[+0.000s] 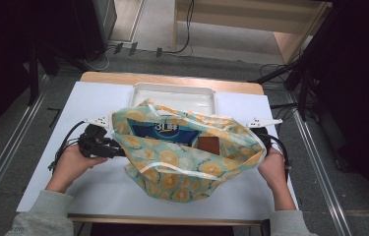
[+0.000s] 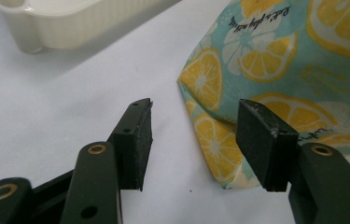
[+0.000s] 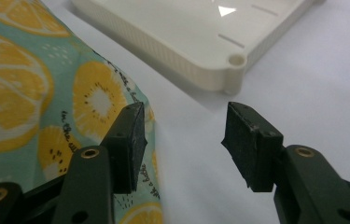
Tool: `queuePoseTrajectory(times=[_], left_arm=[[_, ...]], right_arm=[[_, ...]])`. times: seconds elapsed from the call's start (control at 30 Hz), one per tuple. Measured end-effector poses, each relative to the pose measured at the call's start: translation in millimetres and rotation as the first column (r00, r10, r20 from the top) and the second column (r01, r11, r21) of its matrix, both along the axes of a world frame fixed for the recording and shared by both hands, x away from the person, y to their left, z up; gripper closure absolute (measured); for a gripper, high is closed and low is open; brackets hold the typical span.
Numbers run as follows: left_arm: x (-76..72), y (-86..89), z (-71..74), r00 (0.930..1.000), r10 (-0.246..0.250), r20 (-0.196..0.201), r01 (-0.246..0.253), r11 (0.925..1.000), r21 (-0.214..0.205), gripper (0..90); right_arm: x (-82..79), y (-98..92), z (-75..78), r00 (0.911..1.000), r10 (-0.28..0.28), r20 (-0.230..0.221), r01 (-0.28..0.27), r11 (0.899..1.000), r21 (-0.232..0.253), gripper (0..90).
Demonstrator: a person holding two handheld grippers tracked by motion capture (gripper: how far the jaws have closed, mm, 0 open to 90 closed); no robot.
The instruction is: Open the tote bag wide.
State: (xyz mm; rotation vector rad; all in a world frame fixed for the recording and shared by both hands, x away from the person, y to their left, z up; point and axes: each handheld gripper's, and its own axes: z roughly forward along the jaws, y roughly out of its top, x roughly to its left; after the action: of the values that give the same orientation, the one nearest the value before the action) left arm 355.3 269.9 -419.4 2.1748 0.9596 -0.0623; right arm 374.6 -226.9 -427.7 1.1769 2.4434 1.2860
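A teal cloth bag (image 1: pixel 182 157) printed with lemon slices lies open on the white table (image 1: pixel 49 162). Inside it show a blue packet (image 1: pixel 165 132) and a brown flat thing (image 1: pixel 208 144). My left gripper (image 1: pixel 115 147) sits at the bag's left edge, jaws open; in the left gripper view (image 2: pixel 193 135) a corner of the bag (image 2: pixel 214 140) lies between the jaws, touching neither pad. My right gripper (image 1: pixel 263 140) is at the bag's right edge. Its jaws (image 3: pixel 184 140) stand open, the cloth (image 3: pixel 32 107) beside the left jaw and bare table between them.
A shallow white tray (image 1: pixel 172 96) stands just behind the bag; its corner (image 2: pixel 32 32) shows in the left gripper view and its corner (image 3: pixel 228 70) in the right gripper view. The table's wooden far edge (image 1: pixel 172 78) borders a floor with cables.
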Motion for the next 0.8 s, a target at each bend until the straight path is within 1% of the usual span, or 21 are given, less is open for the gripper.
queuePoseTrajectory(times=[0.07, 0.13, 0.2, 0.23, 0.3, 0.33, 0.43, 0.47, 0.6, 0.63, 0.7, 0.77, 0.8], left_arm=[[0.5, -1.9, 2.0, 0.9999, -0.015, 0.003, 0.015, 0.9997, 0.017, 44.0], [0.8, -2.7, 5.1, 0.9998, -0.018, 0.007, 0.018, 0.9998, 0.011, 44.0], [1.2, -2.9, 6.6, 0.9997, -0.023, 0.010, 0.023, 0.9997, 0.004, 43.9], [1.4, -3.0, 8.5, 0.9996, -0.022, 0.016, 0.022, 0.9997, -0.012, 43.9], [1.8, -2.1, 9.3, 0.9994, -0.028, 0.021, 0.028, 0.9996, -0.007, 43.9], [2.0, -1.5, 9.5, 0.9995, -0.028, 0.013, 0.028, 0.9996, -0.008, 44.6], [3.4, -0.4, 10.7, 0.9994, -0.030, 0.016, 0.031, 0.9994, -0.014, 45.8], [4.1, 0.3, 11.8, 0.9994, -0.028, 0.022, 0.028, 0.9995, -0.012, 45.9], [4.8, 2.9, 12.4, 0.9996, -0.023, 0.019, 0.023, 0.9995, -0.020, 46.5], [5.0, 3.2, 12.7, 0.9995, -0.022, 0.021, 0.023, 0.9995, -0.020, 46.5], [5.1, 3.3, 12.9, 0.9995, -0.024, 0.020, 0.025, 0.9995, -0.017, 46.6], [5.3, 3.7, 13.5, 0.9995, -0.025, 0.017, 0.025, 0.9995, -0.017, 46.6], [5.0, 3.5, 13.8, 0.9995, -0.027, 0.014, 0.028, 0.9995, -0.017, 46.6]], right_arm=[[0.9, 0.3, -1.6, 0.9992, -0.014, -0.038, 0.014, 1.000, -0.012, 48.8], [0.4, -0.6, -2.7, 0.9995, -0.005, -0.031, 0.004, 1.000, -0.020, 49.5], [-0.5, -2.5, -2.8, 0.9994, -0.009, -0.032, 0.009, 1.000, -0.010, 49.8], [-0.6, -3.9, -2.6, 0.9995, -0.012, -0.029, 0.012, 1.000, -0.009, 50.0], [-0.8, -6.3, -2.3, 0.9995, -0.017, -0.028, 0.017, 1.000, 0.002, 50.5], [-0.9, -7.2, -2.4, 0.9995, -0.018, -0.025, 0.018, 1.000, 0.004, 51.3], [-2.4, -8.1, -2.7, 0.9996, -0.016, -0.024, 0.016, 1.000, 0.004, 52.8], [-3.0, -8.3, -3.4, 0.9994, -0.015, -0.031, 0.016, 1.000, 0.012, 53.7], [-2.6, -8.9, -3.3, 0.9991, -0.014, -0.040, 0.015, 1.000, 0.017, 55.3], [-2.5, -9.1, -2.7, 0.9991, -0.012, -0.041, 0.013, 1.000, 0.018, 55.3], [-2.7, -9.5, -1.6, 0.9997, -0.003, -0.025, 0.003, 1.000, 0.008, 55.3], [-2.8, -10.6, -0.5, 0.9997, -0.010, -0.022, 0.010, 1.000, 0.005, 55.2], [-2.9, -11.2, -0.1, 0.9996, -0.010, -0.028, 0.011, 1.000, 0.005, 55.2]])
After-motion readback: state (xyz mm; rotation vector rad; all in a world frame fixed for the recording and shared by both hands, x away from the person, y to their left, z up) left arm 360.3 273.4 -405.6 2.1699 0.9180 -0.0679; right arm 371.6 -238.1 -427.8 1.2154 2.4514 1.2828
